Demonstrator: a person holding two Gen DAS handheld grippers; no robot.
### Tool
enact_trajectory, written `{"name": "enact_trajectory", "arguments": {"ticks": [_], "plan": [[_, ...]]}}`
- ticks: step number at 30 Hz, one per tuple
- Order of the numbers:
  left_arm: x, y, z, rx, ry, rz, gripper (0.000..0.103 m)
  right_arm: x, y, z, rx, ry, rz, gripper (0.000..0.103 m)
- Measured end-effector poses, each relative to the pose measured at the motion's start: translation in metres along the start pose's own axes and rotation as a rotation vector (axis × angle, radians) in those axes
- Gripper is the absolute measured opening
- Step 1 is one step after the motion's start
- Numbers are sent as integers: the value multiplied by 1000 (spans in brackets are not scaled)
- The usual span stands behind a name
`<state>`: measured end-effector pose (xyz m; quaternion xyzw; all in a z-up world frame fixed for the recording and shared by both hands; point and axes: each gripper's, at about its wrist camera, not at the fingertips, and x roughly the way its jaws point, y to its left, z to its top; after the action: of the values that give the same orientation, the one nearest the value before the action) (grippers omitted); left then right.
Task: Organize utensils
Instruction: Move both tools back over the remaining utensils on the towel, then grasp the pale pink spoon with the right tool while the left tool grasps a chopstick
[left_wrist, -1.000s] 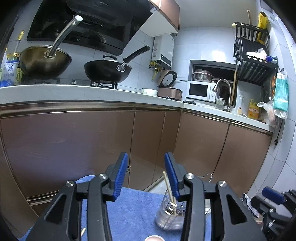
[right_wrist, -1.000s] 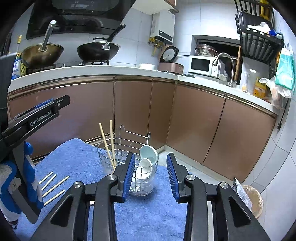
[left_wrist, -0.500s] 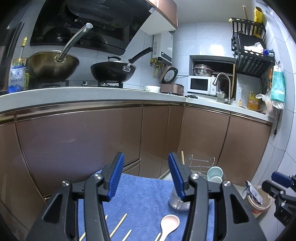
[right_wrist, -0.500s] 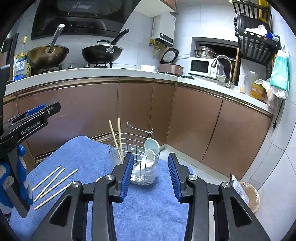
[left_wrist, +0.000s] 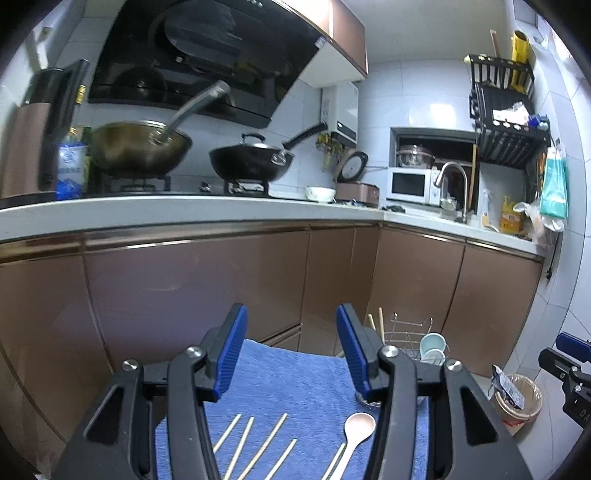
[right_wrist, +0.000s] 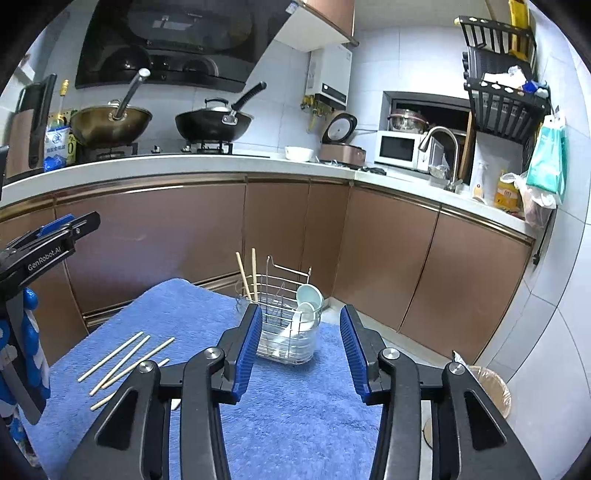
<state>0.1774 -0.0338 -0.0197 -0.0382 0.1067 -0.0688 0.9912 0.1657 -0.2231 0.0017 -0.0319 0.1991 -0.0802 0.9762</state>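
A wire utensil caddy (right_wrist: 286, 321) stands on a blue towel (right_wrist: 295, 406); it also shows in the left wrist view (left_wrist: 410, 339). It holds two wooden chopsticks (right_wrist: 247, 273) and two pale spoons (right_wrist: 308, 299). Several loose chopsticks (right_wrist: 125, 358) lie on the towel at the left, also seen in the left wrist view (left_wrist: 258, 443) beside a pinkish spoon (left_wrist: 356, 430). My left gripper (left_wrist: 291, 350) is open and empty above the loose utensils. My right gripper (right_wrist: 301, 347) is open and empty, just in front of the caddy.
Brown cabinets (right_wrist: 184, 236) and a white countertop (right_wrist: 184, 166) run behind the towel, with two woks (right_wrist: 110, 122) on the stove. A waste bin (right_wrist: 491, 387) stands on the floor at the right. The towel's far edge ends near the caddy.
Both grippers have pulled back and up from the caddy. The loose chopsticks and pinkish spoon have come into the left wrist view. Both stay open and empty.
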Motion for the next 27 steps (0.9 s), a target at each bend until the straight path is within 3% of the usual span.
{"name": "enact_trajectory", "arguments": {"ticks": [15,22,27], "plan": [[-90,63,14,-10,-68,91,49,-70,17,5,-9,-67,38,44],[-73,91,-10,18,101,105,49,-49,19,-5,33,1,115,44],[-32,82,-43,92,279,17,49,-6,23,-24,74,102,185,44]]}}
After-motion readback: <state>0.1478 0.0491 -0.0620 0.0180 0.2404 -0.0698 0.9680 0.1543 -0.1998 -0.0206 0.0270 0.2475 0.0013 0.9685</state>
